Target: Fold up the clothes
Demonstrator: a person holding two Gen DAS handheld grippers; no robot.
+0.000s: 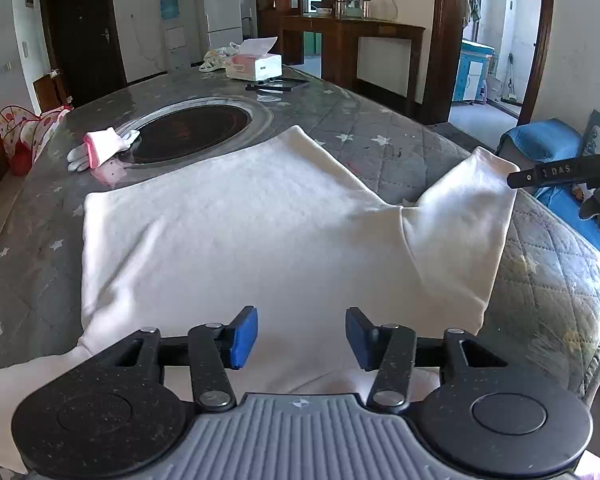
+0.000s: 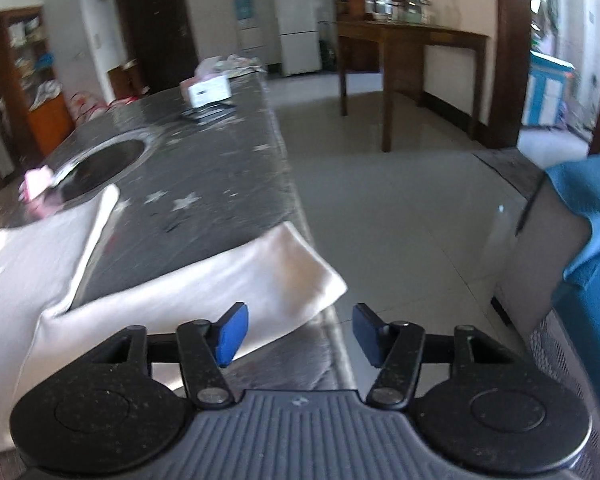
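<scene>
Far left on the desk (image 1: 28, 216), a pink-cuffed glove (image 1: 100, 148) lay beside the dark round inset (image 1: 188, 128). Moving in, the white garment (image 1: 228, 240) was spread flat across the quilted grey cover, body toward the desk's near edge. Over it hovered the left gripper (image 1: 301, 338), blue pads spread wide, nothing between them. Behind, a tissue box (image 1: 254, 65) sat at the far end. Further right, the garment's sleeve (image 1: 464, 216) stuck out to the desk's right edge, its cuff close to a black tool tip. And the right gripper (image 2: 300, 334) — jaws parted, empty — hung just off the sleeve end (image 2: 284, 280), though that view was blurred. Blue sofa (image 2: 588, 240) at far right.
</scene>
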